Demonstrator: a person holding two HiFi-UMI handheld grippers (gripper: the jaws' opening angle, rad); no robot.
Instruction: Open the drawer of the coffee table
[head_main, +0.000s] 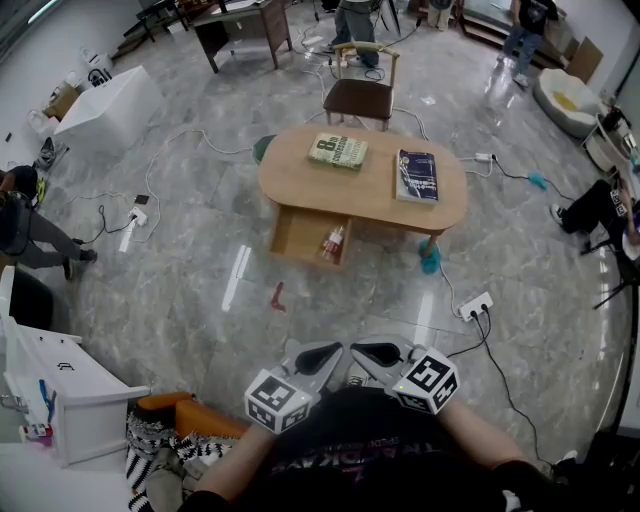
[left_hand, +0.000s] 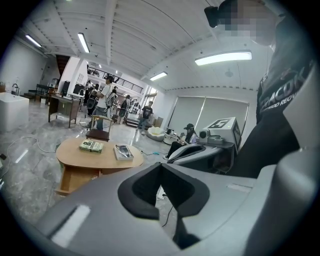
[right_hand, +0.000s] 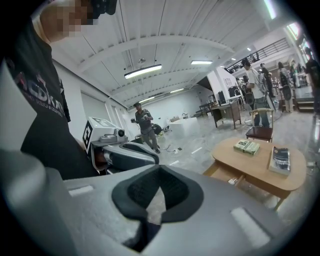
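L hand-held gripper (head_main: 318, 354) & R hand-held gripper (head_main: 378, 353) closed, empty; drawer (head_main: 303, 233) open.

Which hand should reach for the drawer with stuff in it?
Left, probably: the left hand-held gripper lines up with the open drawer; the right hand-held gripper sits further right. Both are shut, far off.

**Even Overhead Light, Fisheye Warp**

Source: white ceiling strip lamps (left_hand: 223, 58) are shining at 1 o'clock in the left gripper view and at 11 o'clock in the right gripper view, keeping the room bright and even.
Glare: the polished floor (head_main: 200, 200) is throwing back pale streaks at 8 and 5 o'clock of the coffee table (head_main: 368, 190).
Shadows: soft ones are pooling under that table.
Distortion: straight lines are bowing toward every rim, and black corners are ringing both gripper views.
Focus: the left gripper (left_hand: 161, 166) and right gripper (right_hand: 159, 169) are showing slightly soft close up.
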